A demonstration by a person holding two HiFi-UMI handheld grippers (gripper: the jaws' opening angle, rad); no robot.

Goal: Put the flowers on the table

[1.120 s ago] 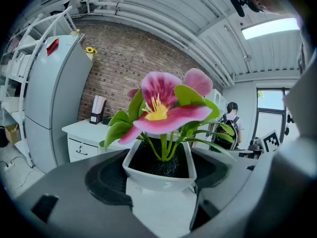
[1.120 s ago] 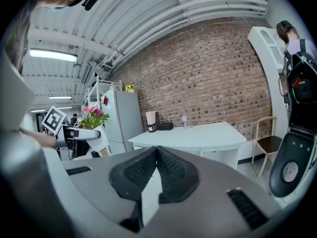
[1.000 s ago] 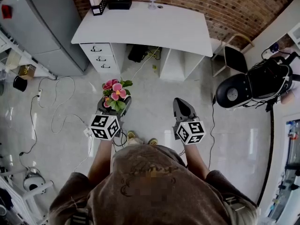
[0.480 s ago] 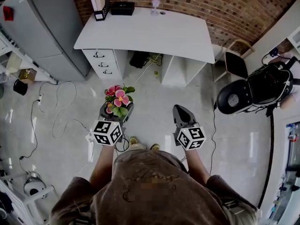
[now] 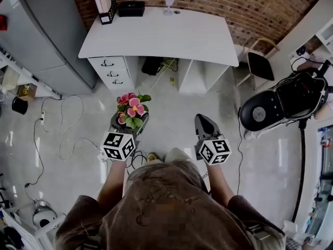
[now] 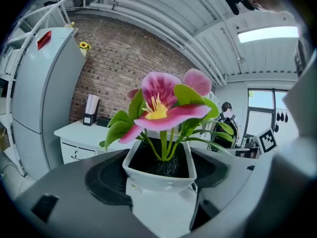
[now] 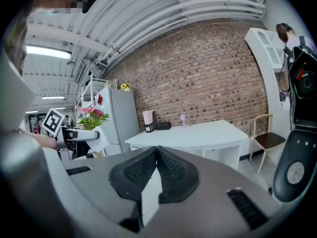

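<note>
Clamping the white flower pot (image 6: pixel 158 178) by its stiff walls, left gripper (image 5: pixel 128 123) spares the fragile blooms (image 6: pixel 161 100); it seems light, tippy. Right gripper (image 7: pixel 156 168) alongside: jaws together, empty.

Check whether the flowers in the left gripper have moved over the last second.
Yes, slightly. In the head view the flowers, held in the left gripper, now sit nearer the drawers of the white desk than before.
</note>
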